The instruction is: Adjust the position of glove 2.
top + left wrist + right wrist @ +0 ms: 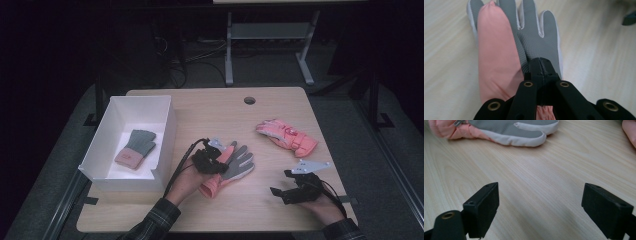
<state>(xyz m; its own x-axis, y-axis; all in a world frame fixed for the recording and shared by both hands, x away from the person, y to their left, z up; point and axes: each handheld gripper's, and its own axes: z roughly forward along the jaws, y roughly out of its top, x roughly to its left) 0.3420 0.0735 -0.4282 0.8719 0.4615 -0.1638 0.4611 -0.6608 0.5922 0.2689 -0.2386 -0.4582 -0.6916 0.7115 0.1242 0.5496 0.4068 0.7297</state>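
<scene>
Left gripper (216, 161) sat on the grey-palmed glove (235, 165) mid-table, just right of the white box (165, 137). In the left gripper view the jaws were pressed together at the glove's (534, 37) palm, apparently pinching its grey fabric; pink thumb (495, 60) lay folded across the palm beside them. Whether the pinch caught one layer or both, I couldn't tell.

Right gripper (295, 190) rested low at the near right of the table (210, 112), jaws spread wide, holding nothing. Its own view showed bare wood between the jaws, with the glove's (511, 131) fingertip edge well ahead.

One small glove (136, 148) was already in the box; a pink glove (286, 135) lay at the far right. My read: the step in hand was lifting the grey-palmed glove over to the box.

How to do it well:
- Lift slowly at first and check that the whole glove comes up. A pinch on the palm layer alone may slip or leave the cuff dragging.
- Raise it enough for the dangling cuff and fingers to clear the box wall.
- Release over the free floor next to the small glove, not on the rim.
- Keep the right gripper parked, or send it to the pink glove.
</scene>
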